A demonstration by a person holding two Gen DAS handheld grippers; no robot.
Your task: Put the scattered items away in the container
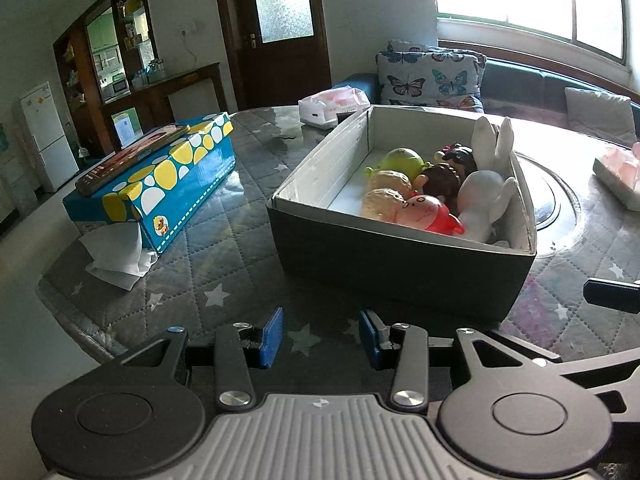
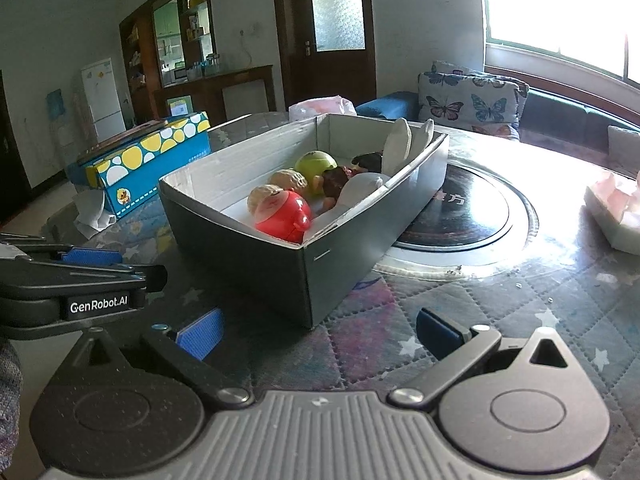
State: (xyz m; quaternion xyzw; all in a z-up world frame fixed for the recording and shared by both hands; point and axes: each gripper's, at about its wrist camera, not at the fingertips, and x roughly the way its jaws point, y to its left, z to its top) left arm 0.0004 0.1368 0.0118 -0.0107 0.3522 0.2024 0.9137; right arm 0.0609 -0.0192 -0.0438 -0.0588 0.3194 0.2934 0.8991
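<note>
— Where do you stand? The quilted, star-printed worktop (image 1: 224,240) carries the grey cardboard container (image 1: 400,256); the glossy rounded toys (image 2: 296,196) all lie inside it.

— And your tools? Your left gripper (image 1: 320,338) and right gripper (image 2: 318,332) hover near it, jaws wide apart, holding nothing. Judged done: draw both back level, clear of the thin wall.

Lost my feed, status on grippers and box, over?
Left gripper open, empty. Right gripper open, empty. Toy figures inside dark cardboard box. Nothing in the way.
</note>
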